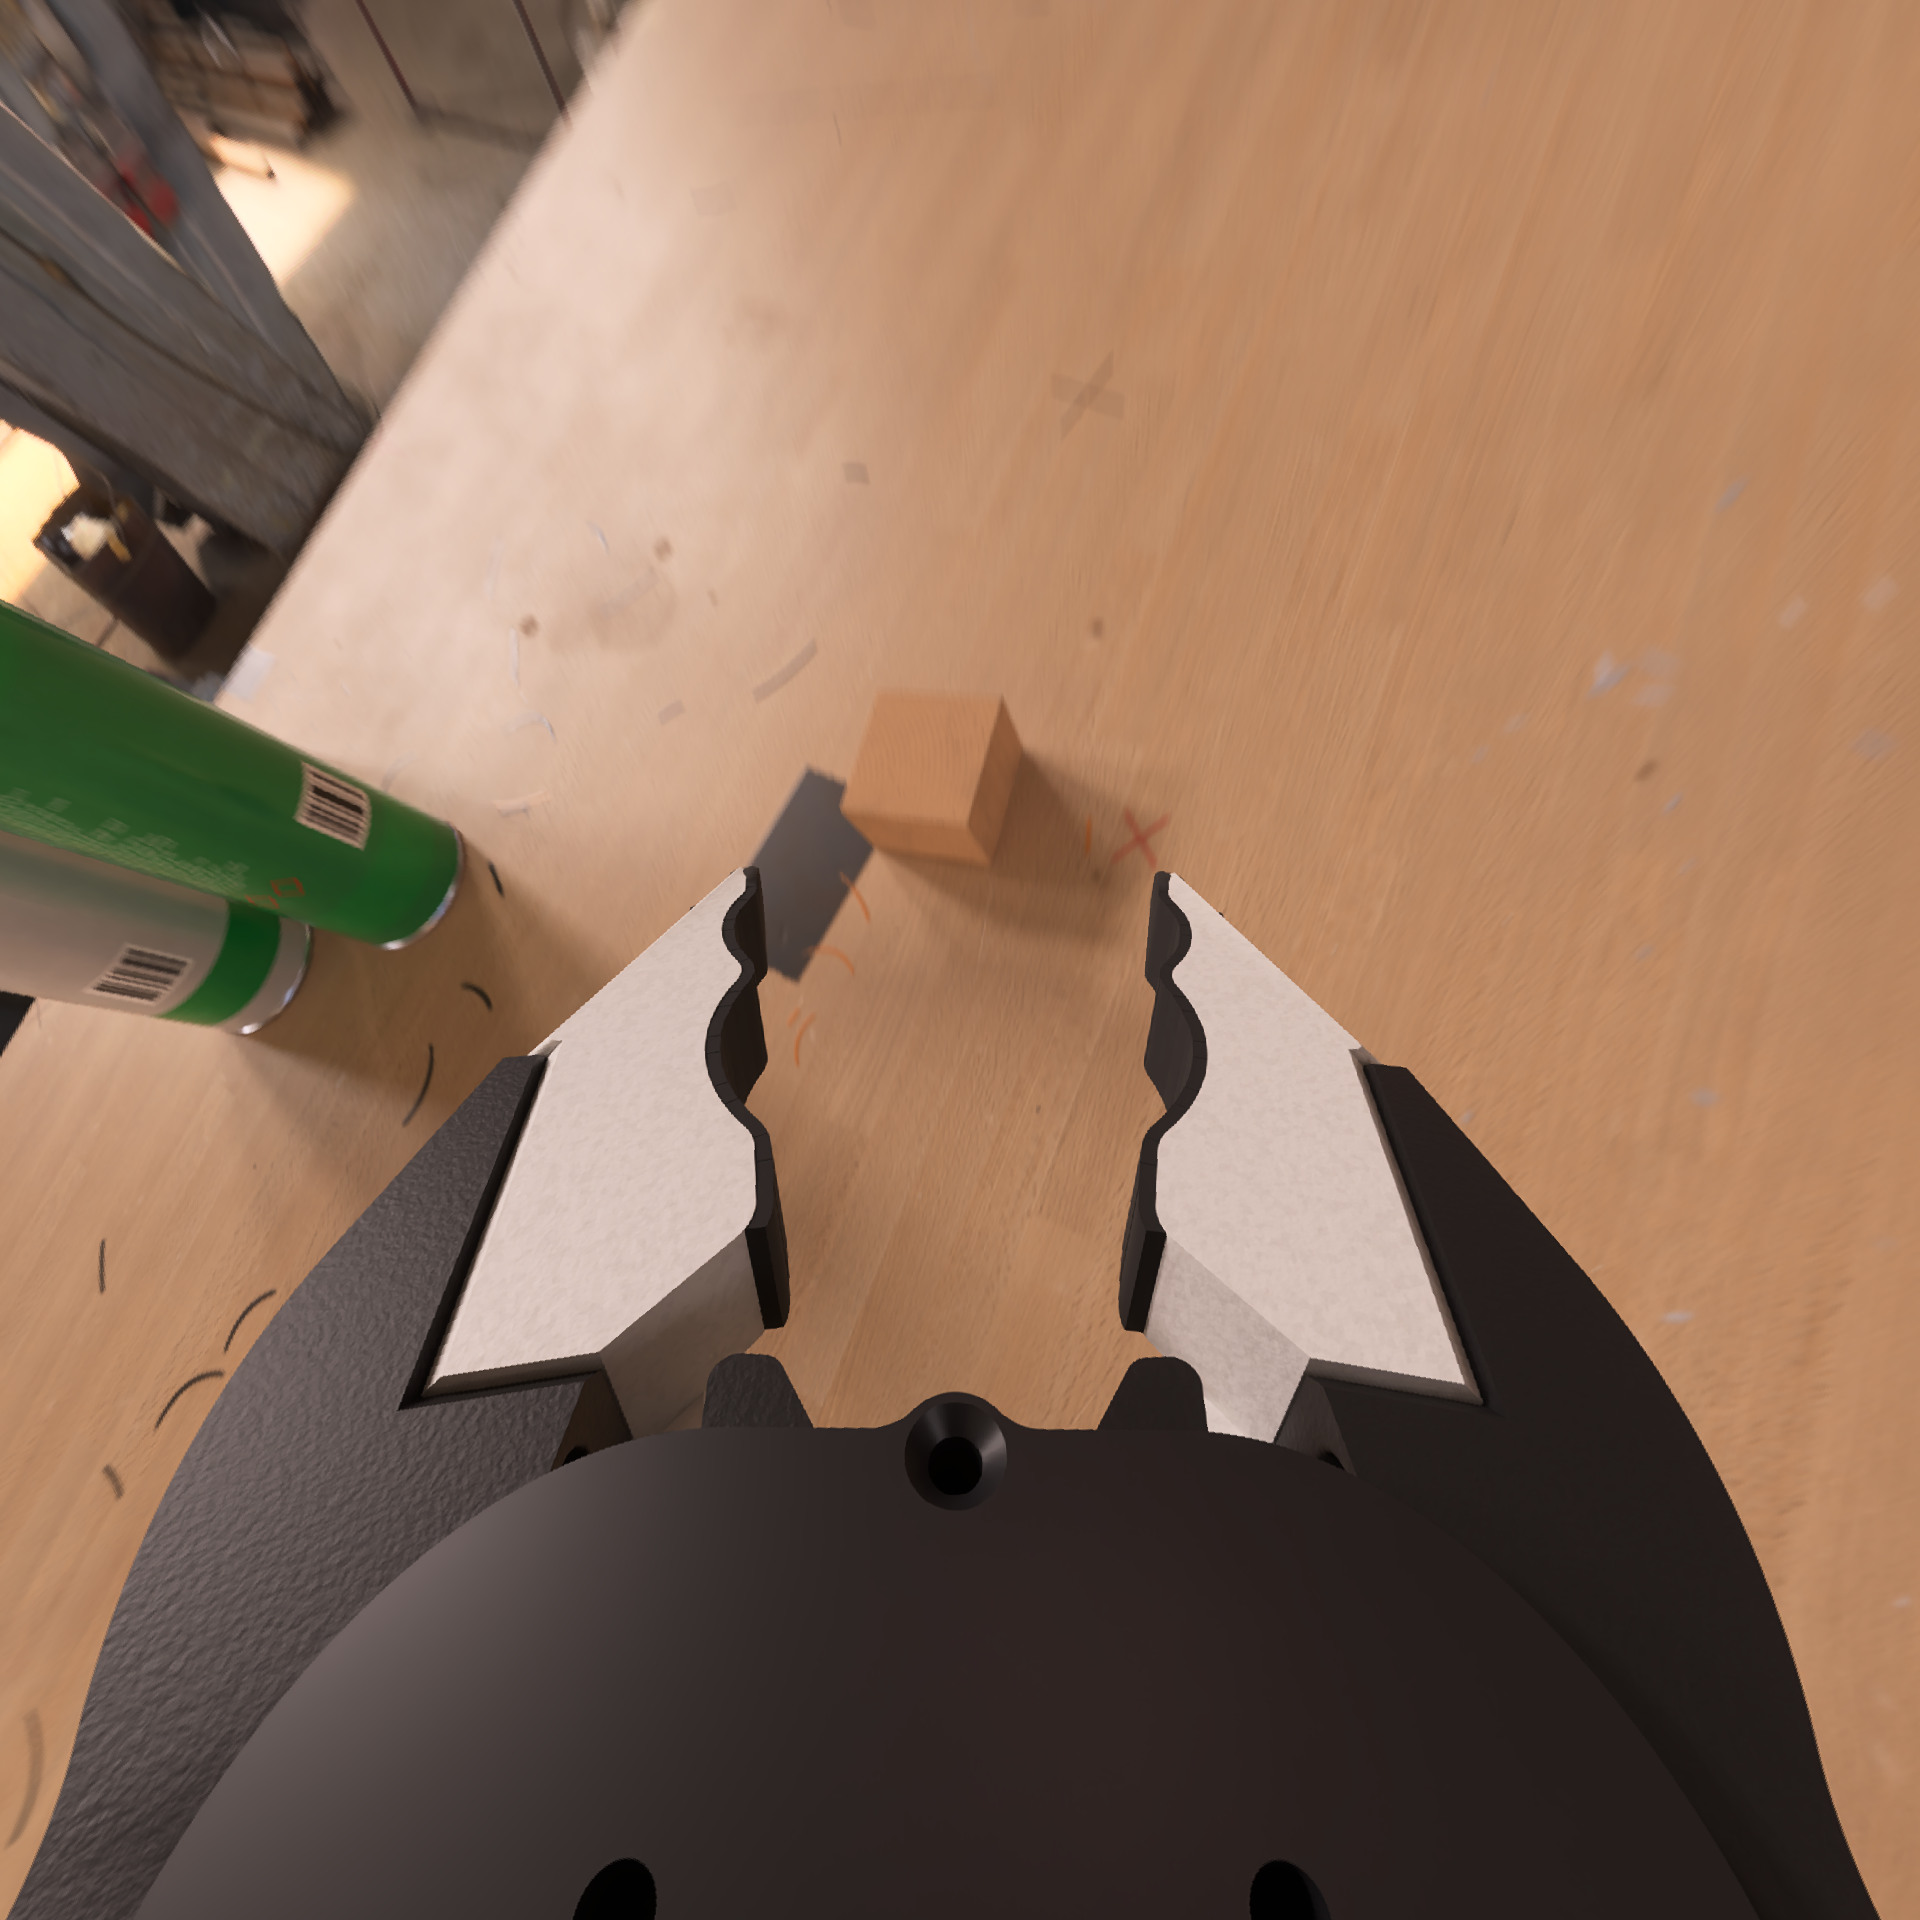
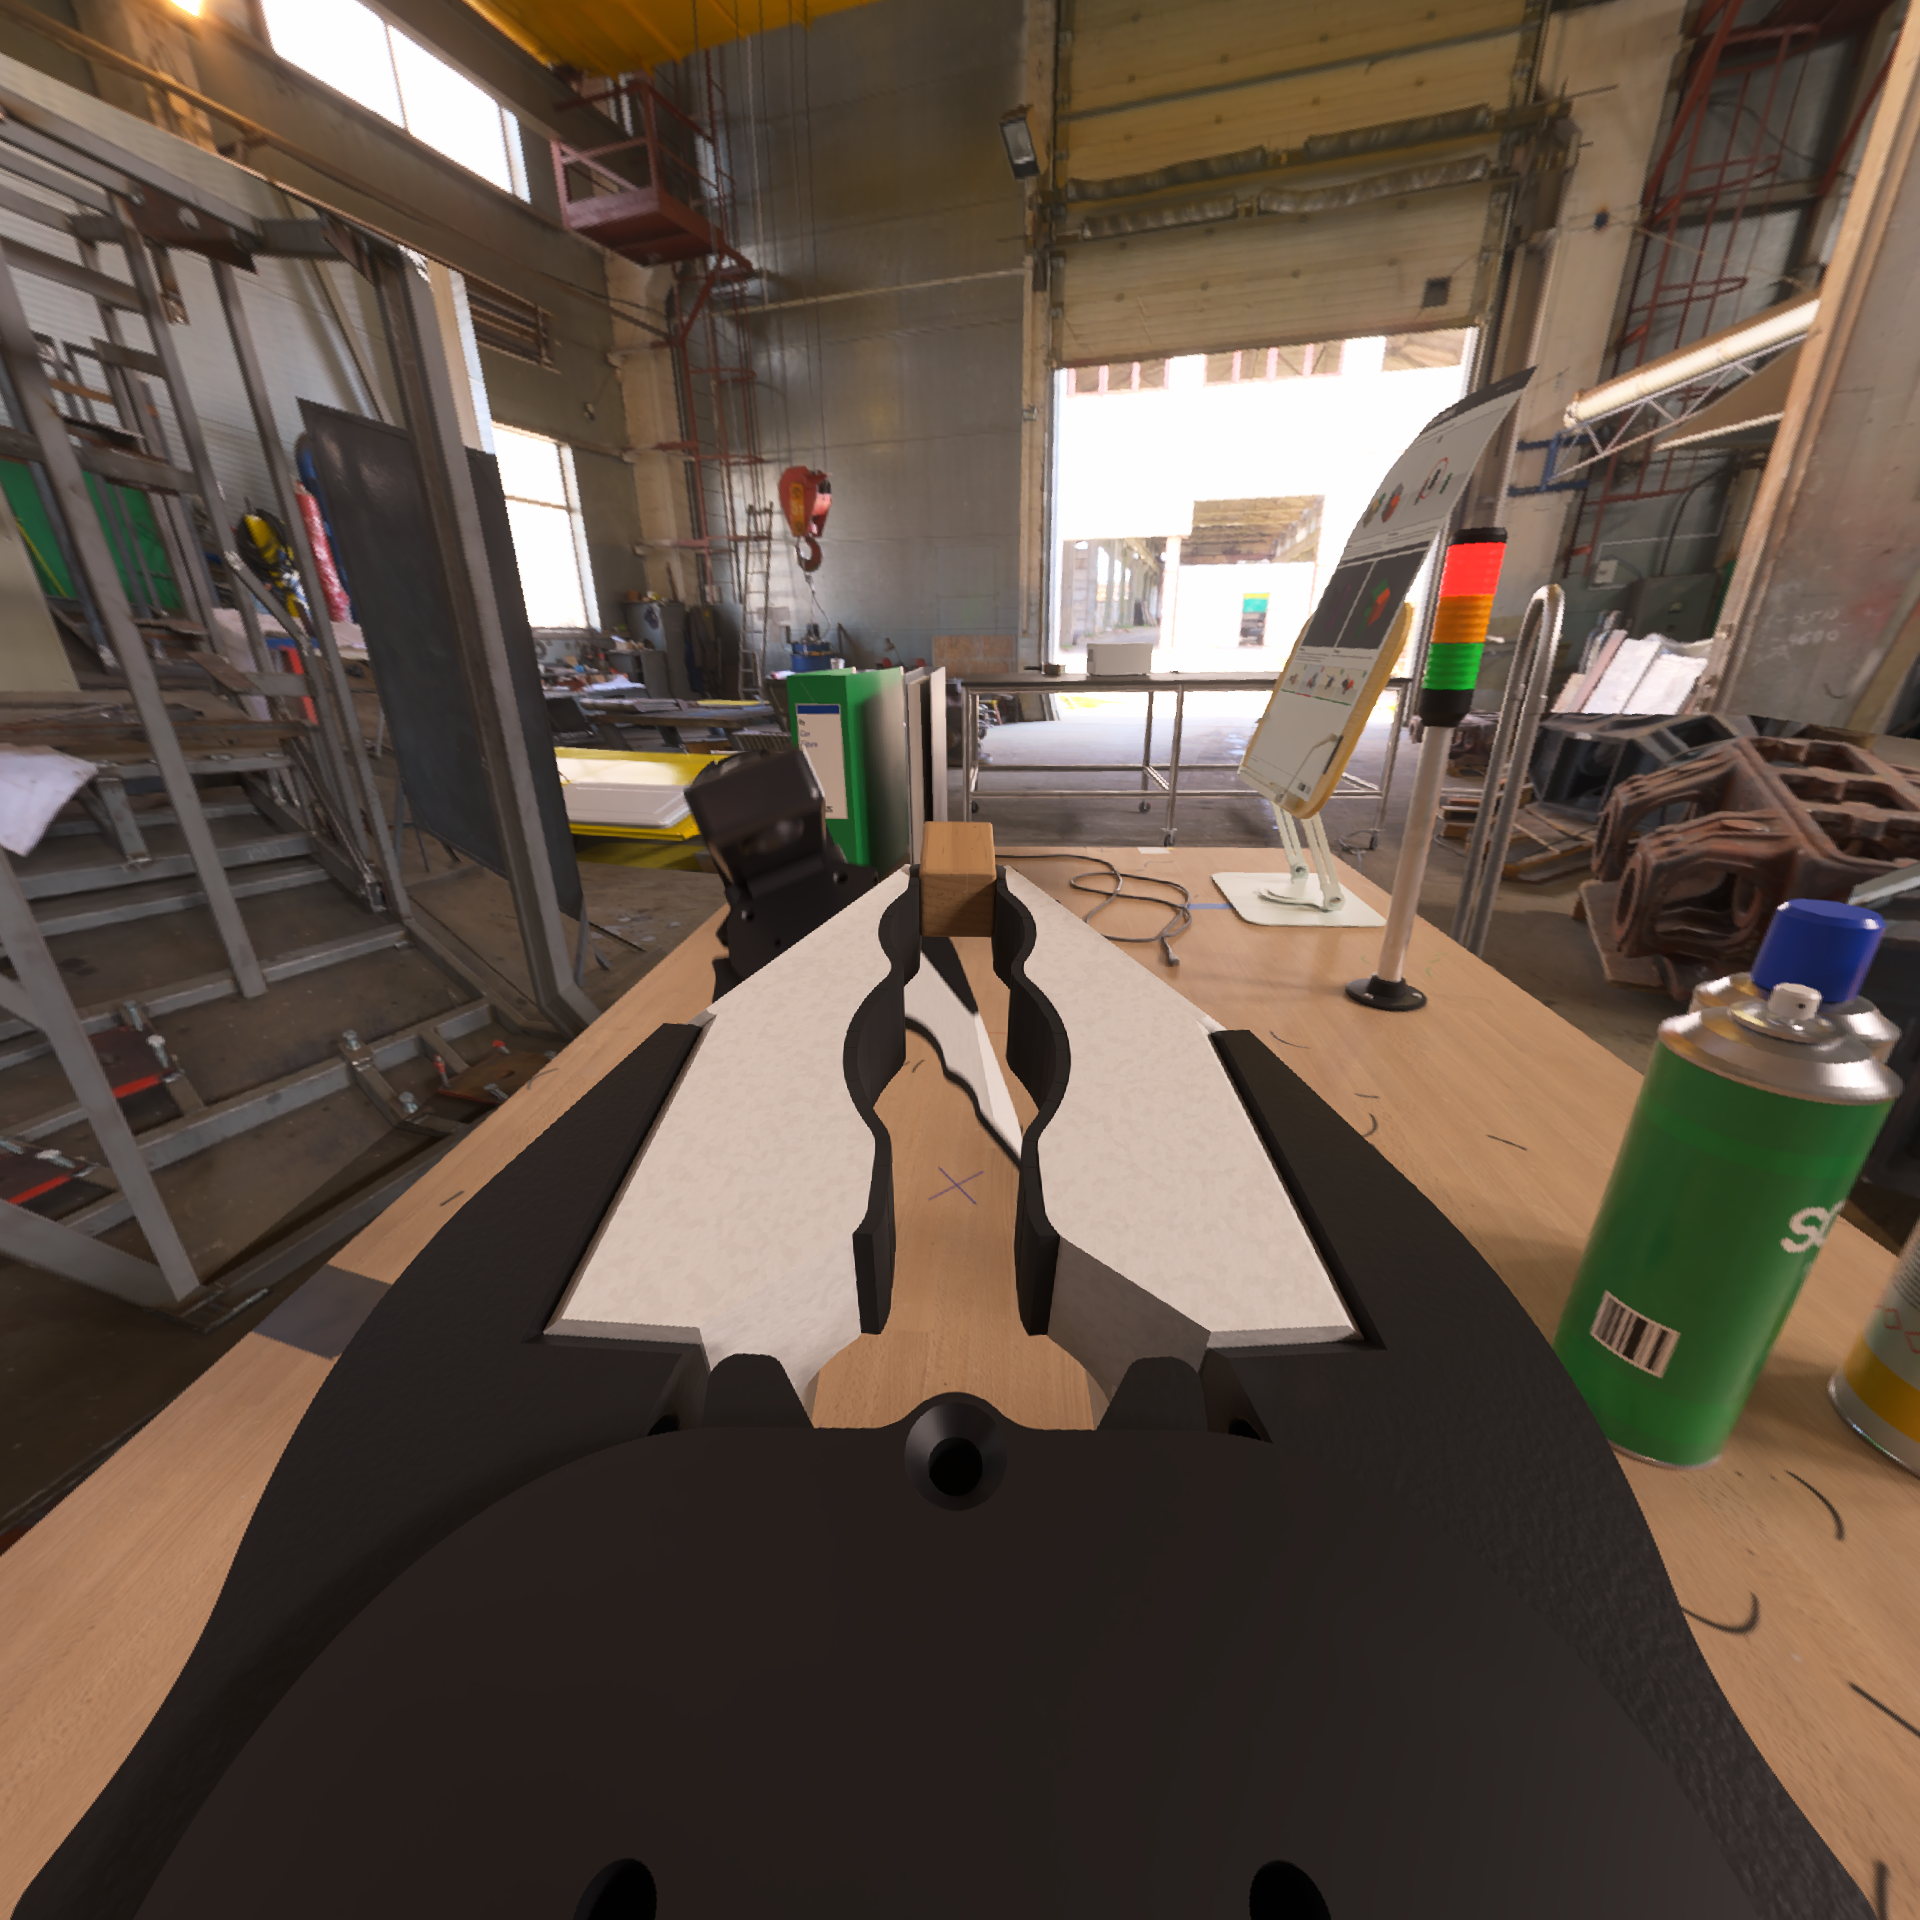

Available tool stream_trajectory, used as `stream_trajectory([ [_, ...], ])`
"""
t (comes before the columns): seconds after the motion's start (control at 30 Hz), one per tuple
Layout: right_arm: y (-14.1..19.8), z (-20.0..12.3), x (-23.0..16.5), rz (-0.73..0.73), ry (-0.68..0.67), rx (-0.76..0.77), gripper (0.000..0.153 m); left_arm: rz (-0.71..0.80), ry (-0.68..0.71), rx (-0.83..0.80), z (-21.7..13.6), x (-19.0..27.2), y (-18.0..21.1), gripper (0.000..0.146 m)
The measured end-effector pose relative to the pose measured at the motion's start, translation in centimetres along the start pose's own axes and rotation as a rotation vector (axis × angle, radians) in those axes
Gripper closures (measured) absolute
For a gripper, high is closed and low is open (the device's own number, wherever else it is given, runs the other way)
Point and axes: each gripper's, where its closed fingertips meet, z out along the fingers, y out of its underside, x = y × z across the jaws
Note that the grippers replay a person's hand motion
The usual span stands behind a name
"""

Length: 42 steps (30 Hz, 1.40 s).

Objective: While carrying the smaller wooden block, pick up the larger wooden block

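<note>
In the left wrist view a wooden block lies on the wooden table, just ahead of my left gripper and slightly left of its centre line. The left gripper is open and empty, with its fingertips short of the block and above the table. In the right wrist view my right gripper is shut on a small wooden block, pinched between the fingertips and held above the table. The left gripper's black body shows beyond, to the left.
Two green spray cans stand left of the left gripper. In the right wrist view a green can and another can stand at right. A signal light pole, a board on a stand, a cable and a green binder are at the far end.
</note>
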Motion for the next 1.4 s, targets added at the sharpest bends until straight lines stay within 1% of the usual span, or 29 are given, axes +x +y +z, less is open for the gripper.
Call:
stream_trajectory([
  [0.07, 0.2, -0.2, -0.1, -0.011, 0.013, -0.018, 0.141, 0.036, 0.009, -0.114, 2.1, 0.4, 2.1, 0.074],
  [0.1, 0.3, -0.2, -0.2, -0.017, 0.015, -0.028, 0.141, 0.026, 0.018, -0.139, 3.1, 0.5, 2.9, 0.075],
  [0.2, 0.6, -0.3, -0.5, -0.025, 0.02, -0.048, 0.141, -0.058, 0.067, -0.176, 5.6, 0.8, 5.1, 0.079],
  [0.27, 0.8, -0.5, -0.7, -0.026, 0.023, -0.055, 0.141, -0.092, 0.11, -0.244, 6.6, 1.3, 6.8, 0.081],
  [0.33, 1.0, -0.9, -0.8, -0.026, 0.031, -0.063, 0.141, -0.097, 0.146, -0.306, 7.1, 1.7, 7.9, 0.081],
  [0.47, 1.2, -1.9, -0.7, -0.023, 0.053, -0.068, 0.141, -0.107, 0.234, -0.324, 7.7, 3.0, 7.8, 0.084],
  [0.53, 1.2, -2.3, -0.7, -0.027, 0.069, -0.072, 0.141, -0.107, 0.272, -0.363, 7.7, 3.7, 8.0, 0.084],
  [0.6, 1.2, -2.7, -0.6, -0.031, 0.079, -0.076, 0.141, -0.122, 0.364, -0.378, 7.2, 5.0, 7.9, 0.082],
  [0.63, 1.1, -2.8, -0.6, -0.033, 0.083, -0.078, 0.141, -0.13, 0.384, -0.403, 7.0, 5.3, 8.2, 0.08],
  [0.7, 1.1, -3.0, -0.6, -0.038, 0.09, -0.081, 0.141, -0.093, 0.353, -0.452, 6.9, 5.0, 8.6, 0.077],
  [0.8, 0.9, -3.2, -0.6, -0.046, 0.095, -0.081, 0.141, -0.054, 0.224, -0.391, 7.4, 3.3, 7.2, 0.072],
  [0.83, 0.8, -3.2, -0.6, -0.047, 0.095, -0.079, 0.141, -0.013, 0.15, -0.352, 7.8, 2.5, 6.4, 0.071],
  [0.87, 0.8, -3.2, -0.6, -0.048, 0.094, -0.077, 0.141, 0.02, 0.112, -0.302, 8.2, 2.2, 5.6, 0.069],
  [0.93, 0.8, -3.1, -0.6, -0.049, 0.09, -0.074, 0.141, 0.052, 0.101, -0.229, 9.2, 2.4, 4.7, 0.066],
  [1.0, 0.8, -3.0, -0.7, -0.051, 0.083, -0.074, 0.141, 0.091, 0.116, -0.251, 10.2, 3.1, 5.3, 0.065],
  [1.03, 0.8, -2.9, -0.8, -0.053, 0.079, -0.073, 0.141, 0.075, 0.139, -0.23, 10.6, 3.5, 5.3, 0.066],
  [1.1, 0.8, -2.7, -1.0, -0.056, 0.073, -0.074, 0.141, 0.047, 0.158, -0.2, 11.0, 3.8, 5.3, 0.07],
  [1.17, 0.8, -2.7, -1.1, -0.058, 0.069, -0.074, 0.141, 0.033, 0.176, -0.18, 11.2, 4.1, 5.1, 0.079],
  [1.3, 0.9, -2.8, -0.9, -0.054, 0.067, -0.07, 0.141, 0.031, 0.179, -0.119, 11.8, 4.8, 4.4, 0.081],
  [1.4, 1.2, -2.8, -0.8, -0.057, 0.072, -0.08, 0.141, -0.002, 0.163, -0.083, 12.0, 4.5, 4.0, 0.084],
])
